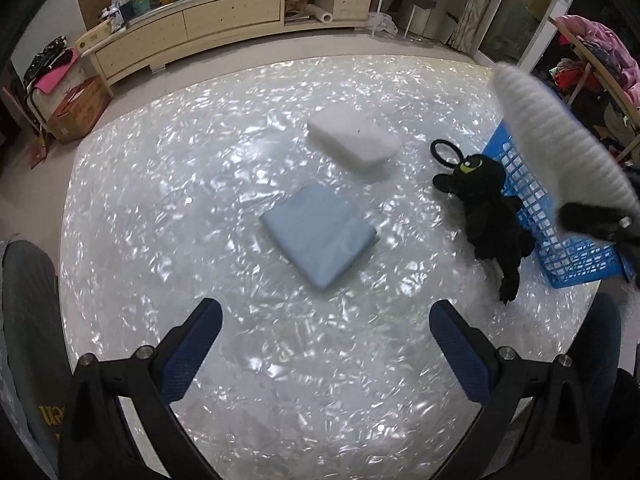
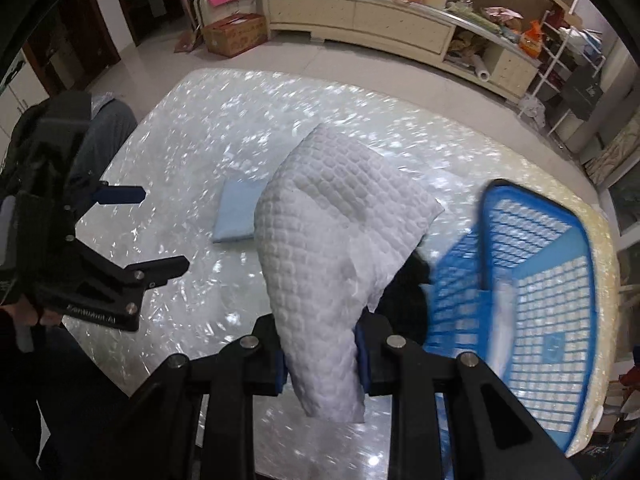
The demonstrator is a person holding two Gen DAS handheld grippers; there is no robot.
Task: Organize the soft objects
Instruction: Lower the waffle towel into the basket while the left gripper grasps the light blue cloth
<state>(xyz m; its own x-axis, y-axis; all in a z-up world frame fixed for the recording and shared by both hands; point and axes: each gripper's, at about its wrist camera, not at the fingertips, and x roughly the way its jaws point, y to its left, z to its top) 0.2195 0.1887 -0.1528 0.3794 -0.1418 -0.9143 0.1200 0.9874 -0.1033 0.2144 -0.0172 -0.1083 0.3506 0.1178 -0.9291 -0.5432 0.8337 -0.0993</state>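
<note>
My right gripper (image 2: 320, 354) is shut on a white quilted cloth (image 2: 336, 232) and holds it in the air just left of the blue plastic basket (image 2: 536, 280). The cloth also shows in the left wrist view (image 1: 560, 136), above the basket (image 1: 560, 248). My left gripper (image 1: 326, 328) is open and empty above the table, also seen in the right wrist view (image 2: 160, 232). A folded light blue cloth (image 1: 320, 236) lies ahead of it. A white sponge (image 1: 354, 142) lies further back. A black plush toy (image 1: 488, 208) leans on the basket's left wall.
The shiny pearl-patterned table (image 1: 200, 200) ends near the basket on the right. Beyond it stand a long cream cabinet (image 1: 224, 16), a cardboard box (image 1: 78, 110) and a rack of clothes (image 1: 592, 64). The person's legs are at the near edge.
</note>
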